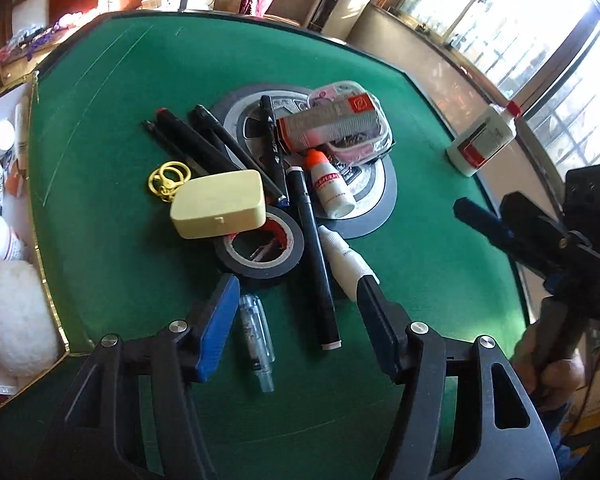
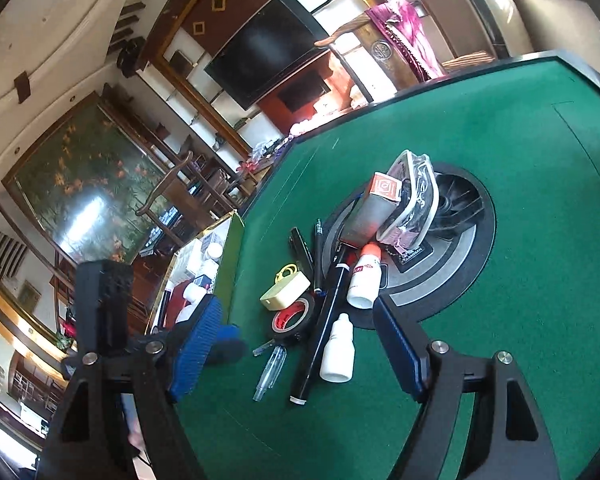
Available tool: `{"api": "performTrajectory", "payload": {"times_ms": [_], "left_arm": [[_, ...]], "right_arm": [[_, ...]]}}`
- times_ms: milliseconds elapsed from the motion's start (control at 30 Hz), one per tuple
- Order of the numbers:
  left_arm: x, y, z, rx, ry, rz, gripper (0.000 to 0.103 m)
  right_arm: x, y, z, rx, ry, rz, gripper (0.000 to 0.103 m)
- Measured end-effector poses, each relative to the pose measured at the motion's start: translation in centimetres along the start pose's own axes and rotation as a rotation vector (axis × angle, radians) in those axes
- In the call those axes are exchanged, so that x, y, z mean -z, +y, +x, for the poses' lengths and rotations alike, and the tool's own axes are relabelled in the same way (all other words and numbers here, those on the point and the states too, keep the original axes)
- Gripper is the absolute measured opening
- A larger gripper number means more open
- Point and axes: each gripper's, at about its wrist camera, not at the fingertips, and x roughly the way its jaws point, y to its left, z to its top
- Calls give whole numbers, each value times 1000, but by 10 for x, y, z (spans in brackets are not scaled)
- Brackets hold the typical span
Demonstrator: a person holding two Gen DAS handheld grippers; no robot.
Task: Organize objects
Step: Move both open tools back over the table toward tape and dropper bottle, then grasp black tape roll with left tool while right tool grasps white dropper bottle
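Observation:
A pile lies mid-table on the green felt point(image 1: 108, 184): a cream case point(image 1: 219, 204), a yellow key ring point(image 1: 168, 178), a black tape roll point(image 1: 260, 256), black markers point(image 1: 204, 140), an orange-capped white bottle point(image 1: 330, 188), a small white bottle point(image 1: 346, 260), a clear pen point(image 1: 257, 344) and a grey box point(image 1: 328, 120) on a clear pouch point(image 1: 356, 148). My left gripper point(image 1: 298, 282) is open just above the clear pen and a long black marker point(image 1: 316, 264). The right gripper point(image 2: 298, 304) is open, near the tape roll point(image 2: 294, 318) and small bottle point(image 2: 337, 354), touching nothing.
A large white glue bottle point(image 1: 482, 140) lies near the right table edge. An open box point(image 1: 4, 184) with bottles and a white fluffy item point(image 1: 16, 320) sits off the left edge. A round grey hub point(image 2: 472, 232) marks the table's centre. The right gripper point(image 1: 484, 220) shows at the right.

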Motion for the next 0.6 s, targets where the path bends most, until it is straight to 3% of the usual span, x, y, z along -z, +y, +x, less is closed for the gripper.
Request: {"api": "performTrajectory", "payload": {"times_ms": [100, 200, 467, 600], "left_arm": [[-3, -8, 14, -115, 9, 33, 61], [-9, -8, 21, -185, -2, 38, 62], [-24, 7, 47, -196, 26, 12, 67], [-17, 16, 41, -145, -47, 11, 63]], "right_arm": [[-1, 0, -1, -2, -6, 1, 78], [0, 1, -4, -9, -11, -3, 78], [3, 3, 8, -3, 20, -18, 78], [9, 0, 16, 26, 53, -23, 78]]}}
